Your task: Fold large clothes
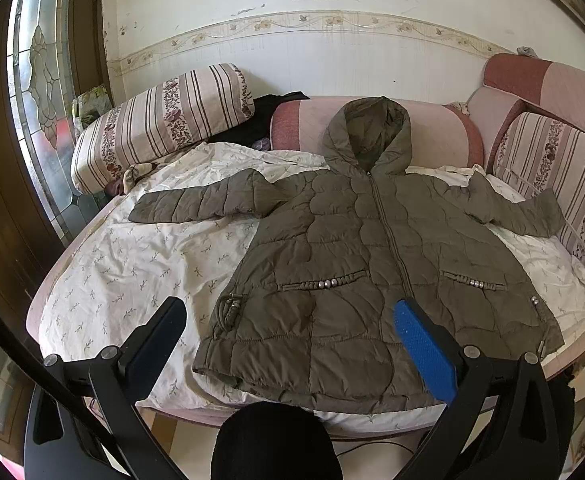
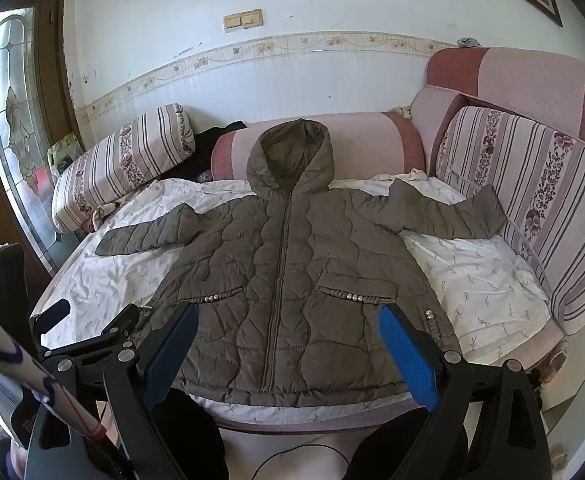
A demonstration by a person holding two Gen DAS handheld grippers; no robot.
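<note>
An olive quilted hooded jacket lies flat, front up and zipped, on a white leaf-print sheet over a sofa bed. Both sleeves are spread out to the sides and the hood rests against the back bolster. It also shows in the right wrist view. My left gripper is open and empty, held above the jacket's lower left hem. My right gripper is open and empty, held above the middle of the hem. The left gripper's black fingers show at the left of the right wrist view.
A striped floral cushion lies at the back left, with dark clothing beside it. A pink bolster runs along the back. A second striped cushion and pink armrest stand at the right. A glass door is at the left.
</note>
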